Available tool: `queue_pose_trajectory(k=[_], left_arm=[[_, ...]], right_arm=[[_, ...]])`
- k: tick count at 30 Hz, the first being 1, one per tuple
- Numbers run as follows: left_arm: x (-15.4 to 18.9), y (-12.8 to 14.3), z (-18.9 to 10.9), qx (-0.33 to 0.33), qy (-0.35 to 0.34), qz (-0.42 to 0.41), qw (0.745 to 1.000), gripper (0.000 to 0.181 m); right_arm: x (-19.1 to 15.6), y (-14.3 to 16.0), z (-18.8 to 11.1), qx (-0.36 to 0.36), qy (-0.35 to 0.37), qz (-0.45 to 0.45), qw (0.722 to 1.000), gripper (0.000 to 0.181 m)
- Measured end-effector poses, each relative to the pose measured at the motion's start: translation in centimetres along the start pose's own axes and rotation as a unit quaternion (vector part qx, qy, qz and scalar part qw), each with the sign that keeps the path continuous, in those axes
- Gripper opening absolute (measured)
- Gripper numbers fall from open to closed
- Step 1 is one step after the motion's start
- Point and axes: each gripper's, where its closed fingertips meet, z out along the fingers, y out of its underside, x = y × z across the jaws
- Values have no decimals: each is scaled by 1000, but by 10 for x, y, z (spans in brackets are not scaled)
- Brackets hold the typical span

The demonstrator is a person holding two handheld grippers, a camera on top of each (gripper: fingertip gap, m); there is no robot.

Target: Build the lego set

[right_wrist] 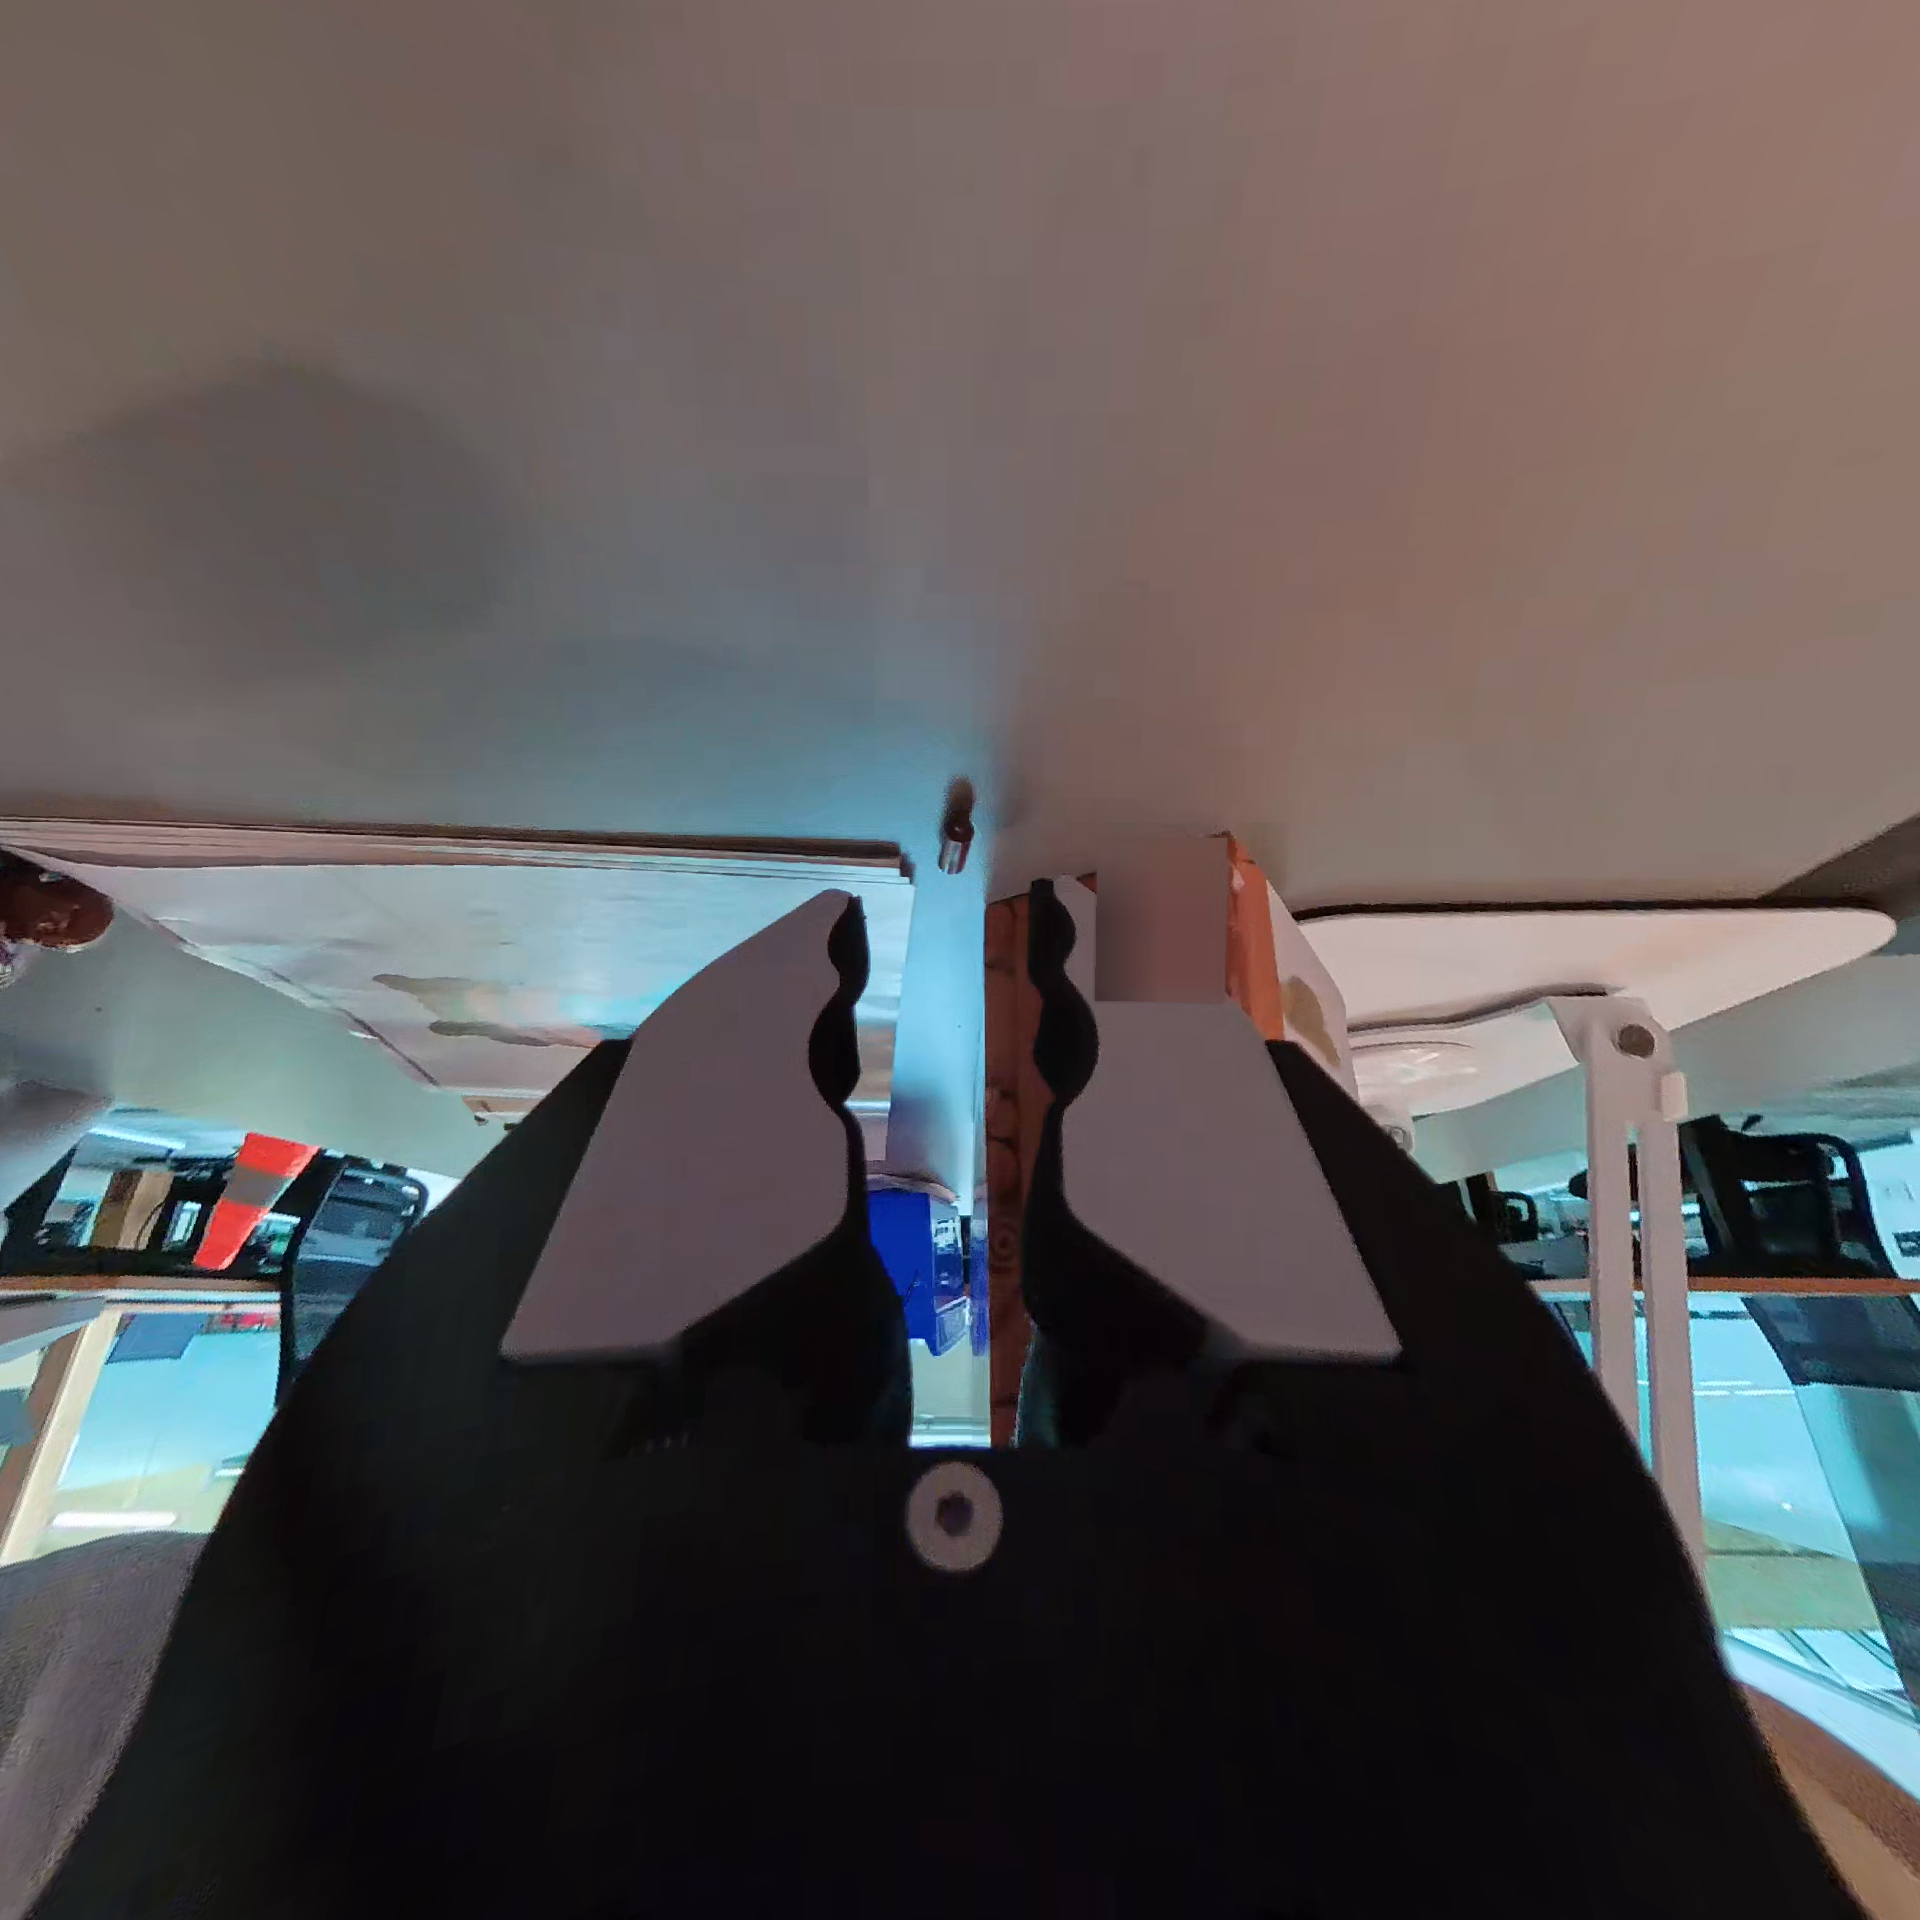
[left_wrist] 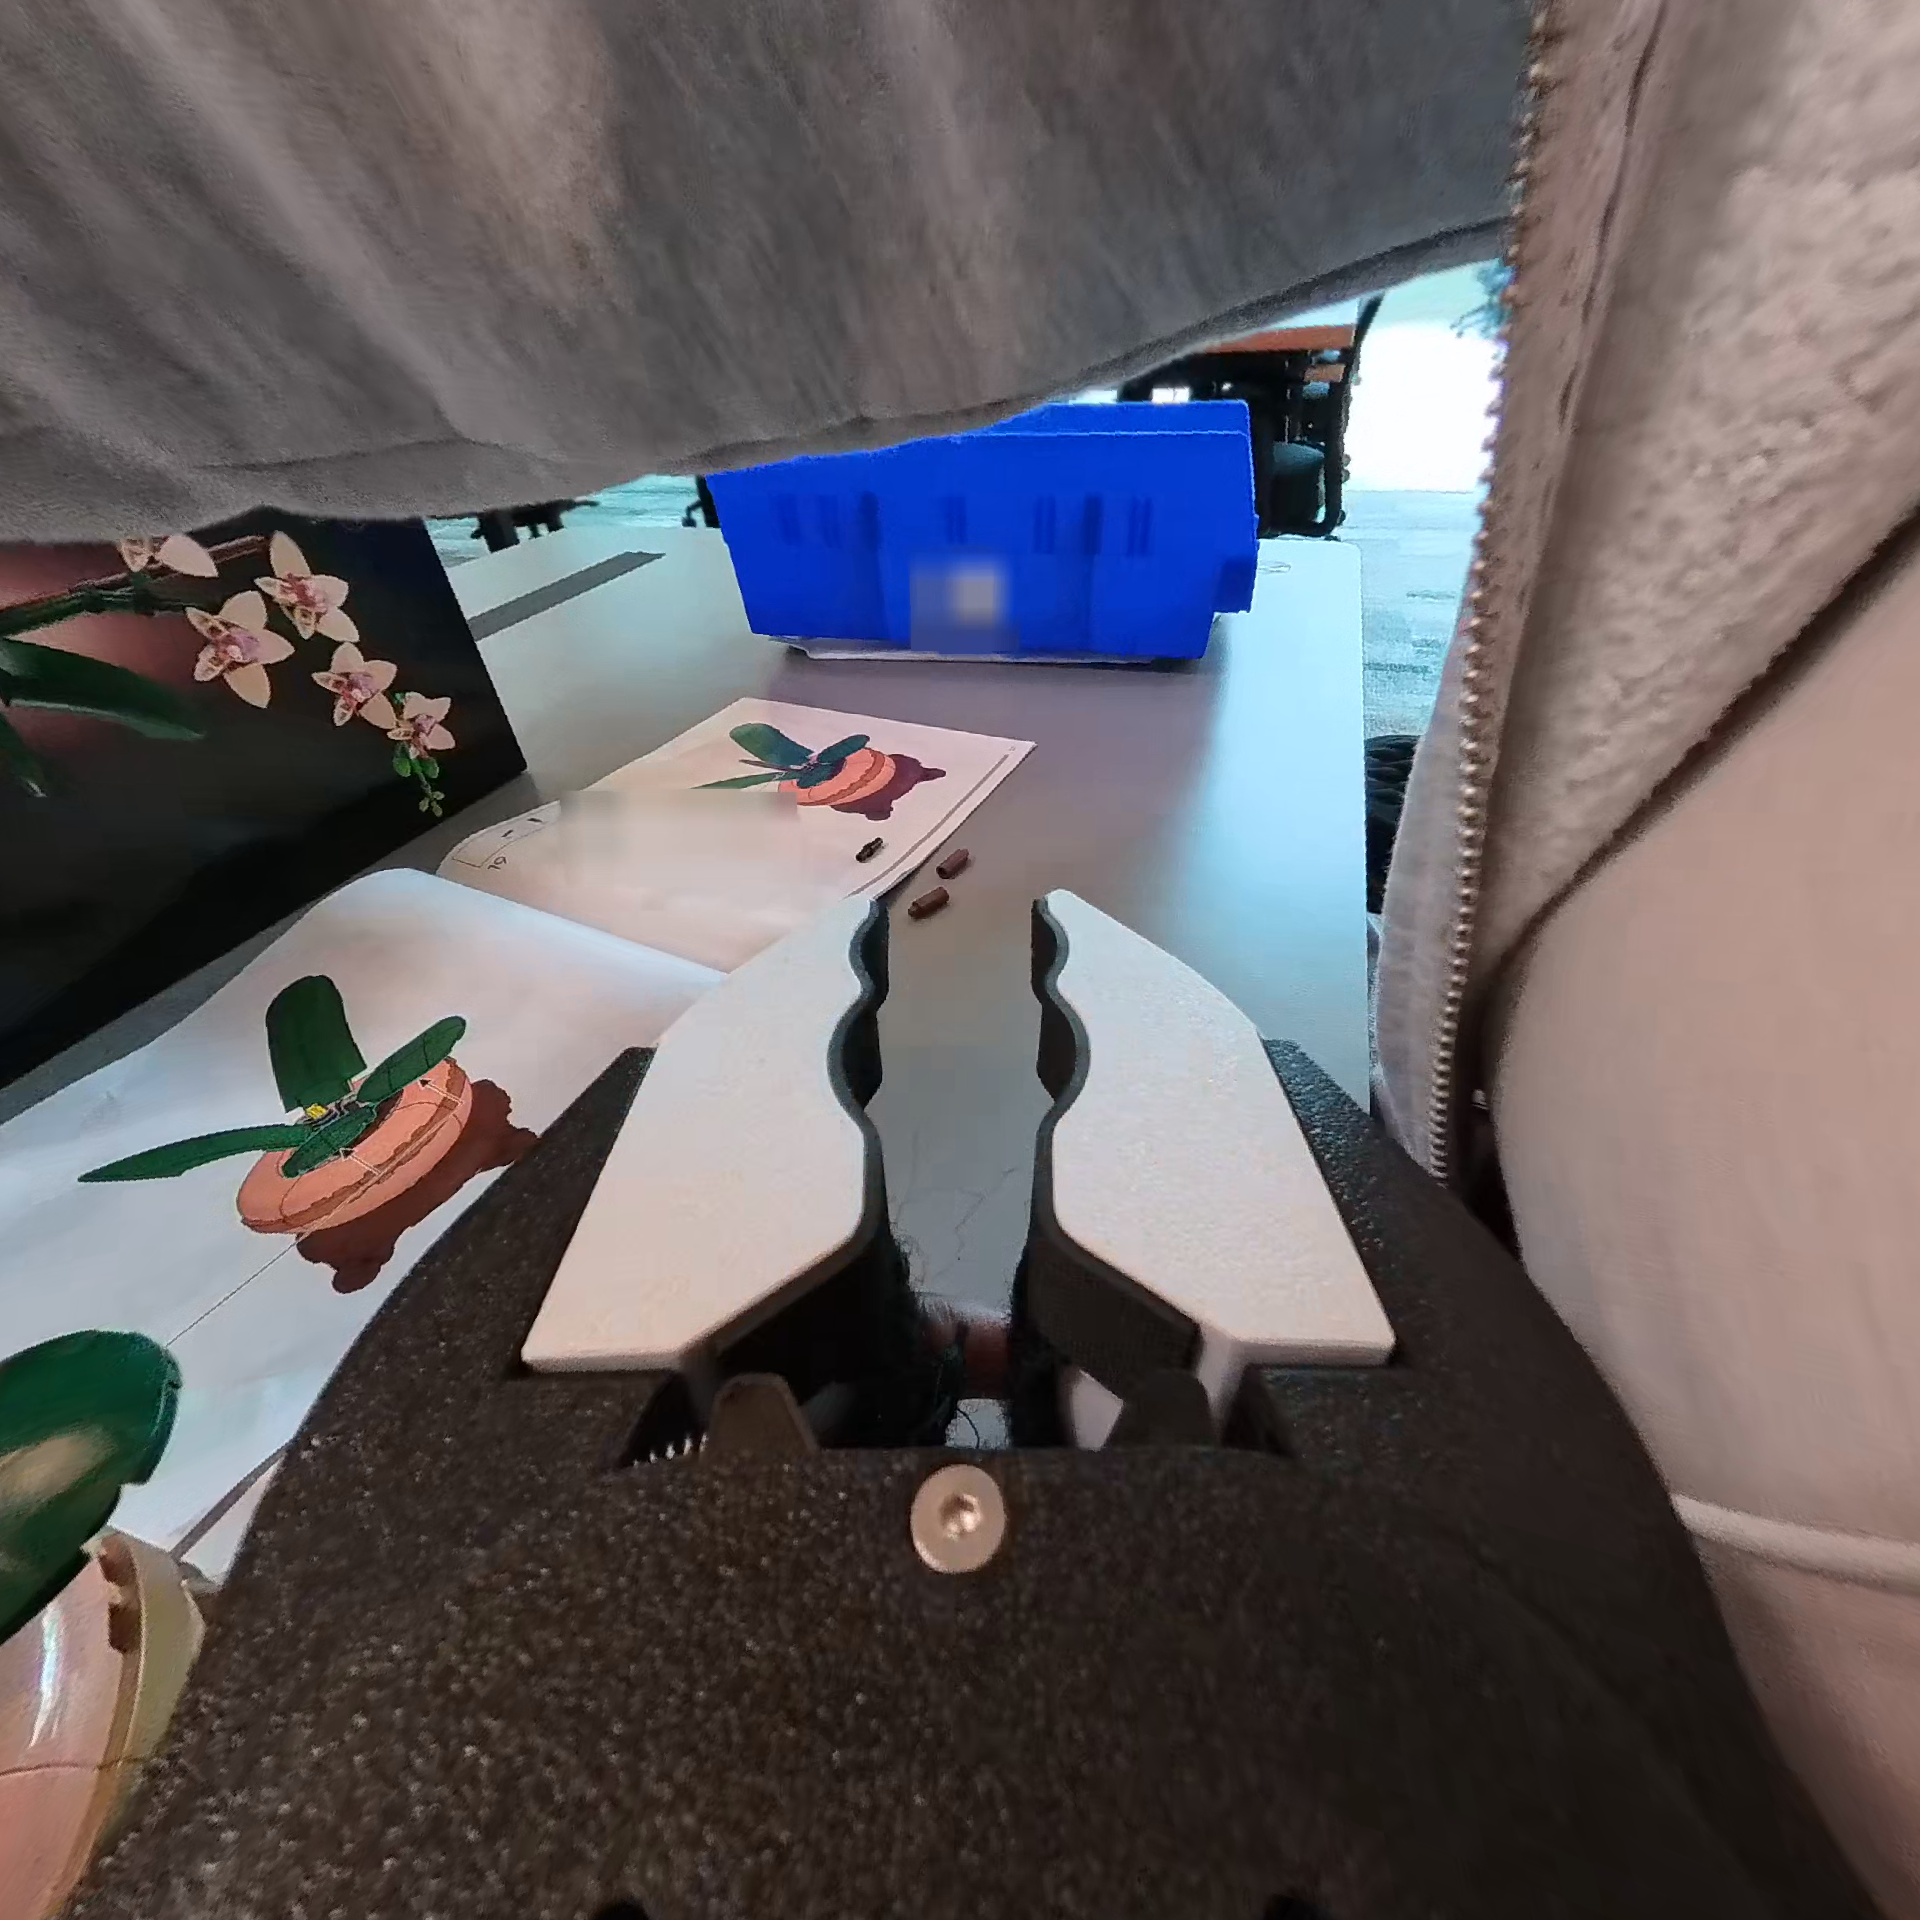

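My left gripper (left_wrist: 958,914) is open and empty, low over the grey table (left_wrist: 1195,831). Two small brown pegs (left_wrist: 928,902) (left_wrist: 954,860) lie just beyond its tips, and a darker peg (left_wrist: 871,848) lies on the open instruction booklet (left_wrist: 343,997). The partly built pot with a green leaf (left_wrist: 62,1455) is at the lower left edge. The right wrist view is upside down. My right gripper (right_wrist: 943,904) is open and empty, with a small dark red peg (right_wrist: 956,821) on the table (right_wrist: 935,416) just beyond its tips.
The black set box with the orchid picture (left_wrist: 260,707) stands at the left. A blue bin (left_wrist: 987,540) sits at the far end of the table. A person's grey sleeve (left_wrist: 623,260) hangs overhead and a zipped jacket (left_wrist: 1662,727) fills the right. The booklet's edge (right_wrist: 468,847) shows in the right wrist view. Across from one pair of fingers to the other is roughly 30 cm.
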Motion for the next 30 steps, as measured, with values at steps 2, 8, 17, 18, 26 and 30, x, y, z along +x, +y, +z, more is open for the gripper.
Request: queue_pose_trajectory(k=[2,8,17,18,26,30], left_arm=[[0,0,0,-1,0,-1,1000,25],[-2,0,0,0,0,-10,1000,25],[-4,-3,-2,11,-5,-12,1000,25],[-6,-4,-3,16,-10,-13,1000,25],[-22,-17,-11,71,-50,-63,994,26],[-27,-22,-8,98,-69,-97,988,28]], right_arm=[[2,0,3,-8,2,1,1000,27],[0,0,14,-24,-5,-5,1000,17],[-2,-11,-13,78,25,-9,997,4],[-7,-11,-33,134,40,-18,990,4],[-104,133,-166,607,122,0,785,5],[-171,210,-127,736,54,47,673,5]])
